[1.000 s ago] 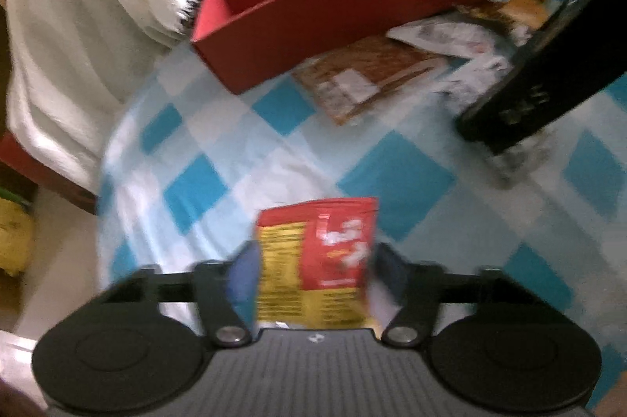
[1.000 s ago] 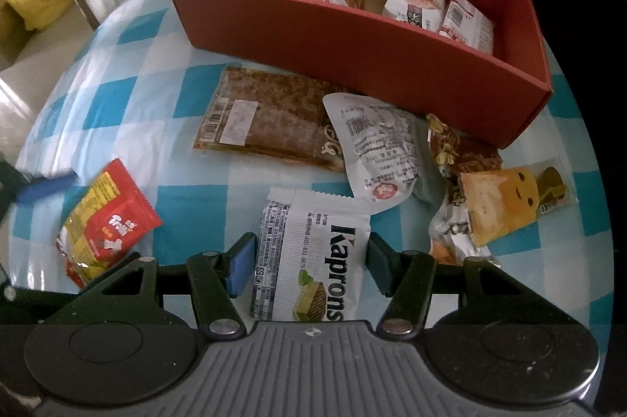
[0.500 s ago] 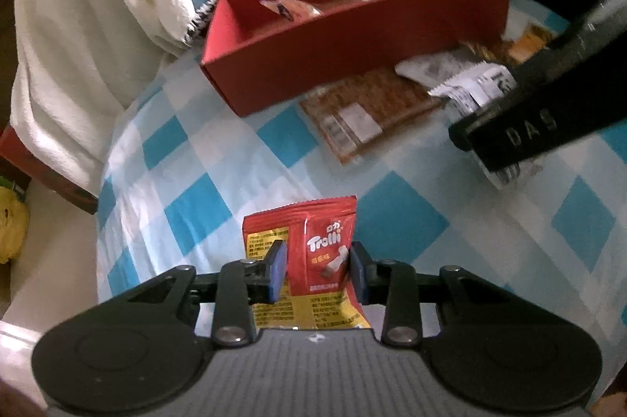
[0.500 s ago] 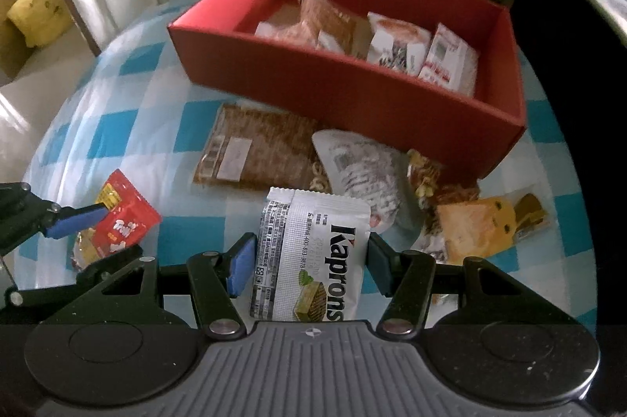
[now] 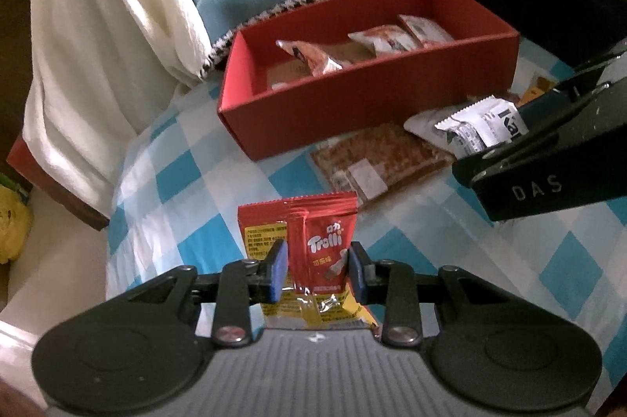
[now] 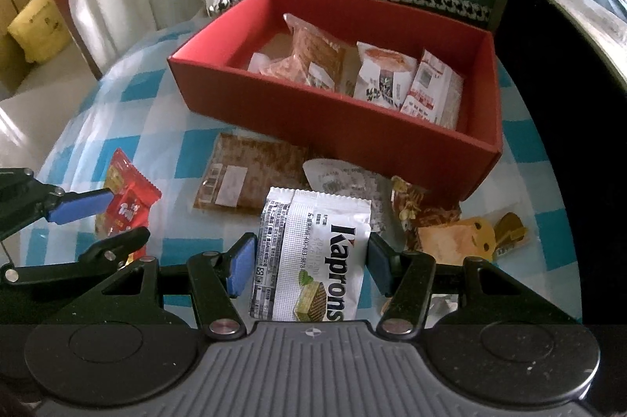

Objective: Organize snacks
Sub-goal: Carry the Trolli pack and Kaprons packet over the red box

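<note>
My left gripper (image 5: pixel 318 270) is shut on a red Trolli gummy packet (image 5: pixel 313 244), held above the checked tablecloth; the packet also shows in the right wrist view (image 6: pixel 127 207). My right gripper (image 6: pixel 309 260) is shut on a white Kaprons wafer packet (image 6: pixel 313 252), also seen in the left wrist view (image 5: pixel 480 127). The red box (image 6: pixel 313 111) stands at the far side of the table and holds several snack packets (image 6: pixel 382 74). It also shows in the left wrist view (image 5: pixel 352 107).
On the blue-and-white checked cloth (image 6: pixel 117 127) in front of the box lie a flat brown snack pack (image 6: pixel 250 174), a white pouch (image 6: pixel 345 182), a nut bag (image 6: pixel 415 205) and a yellow character packet (image 6: pixel 470 236). A white towel (image 5: pixel 102 37) hangs at the left. A dark table edge (image 6: pixel 568 9) stands at the right.
The left gripper has closed on the Trolli packet and lifted it off the cloth. Both grippers have risen, with the box now seen from higher; the right still holds the Kaprons packet.
</note>
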The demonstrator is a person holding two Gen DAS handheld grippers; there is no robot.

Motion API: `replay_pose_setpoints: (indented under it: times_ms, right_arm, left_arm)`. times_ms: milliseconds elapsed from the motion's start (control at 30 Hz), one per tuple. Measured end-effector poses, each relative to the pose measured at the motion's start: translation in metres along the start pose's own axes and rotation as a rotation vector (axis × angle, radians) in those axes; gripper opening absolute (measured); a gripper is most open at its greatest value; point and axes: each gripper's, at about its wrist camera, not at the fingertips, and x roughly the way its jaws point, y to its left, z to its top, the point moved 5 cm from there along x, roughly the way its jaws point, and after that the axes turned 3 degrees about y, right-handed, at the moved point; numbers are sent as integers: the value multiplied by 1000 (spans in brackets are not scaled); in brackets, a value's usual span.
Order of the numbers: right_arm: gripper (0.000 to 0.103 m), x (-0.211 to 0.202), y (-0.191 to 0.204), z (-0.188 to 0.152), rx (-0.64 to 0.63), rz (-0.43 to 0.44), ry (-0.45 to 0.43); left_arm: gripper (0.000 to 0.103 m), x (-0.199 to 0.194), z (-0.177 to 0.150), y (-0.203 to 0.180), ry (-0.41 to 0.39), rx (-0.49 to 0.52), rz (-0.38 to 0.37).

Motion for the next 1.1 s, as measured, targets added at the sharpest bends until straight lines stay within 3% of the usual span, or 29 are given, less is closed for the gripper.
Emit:
replay_pose_setpoints:
  times_ms: [1100]
  right_arm:
    - [66, -37, -24, 32, 46, -69, -157]
  left_arm:
    - [28, -14, 53, 19, -142, -88, 95]
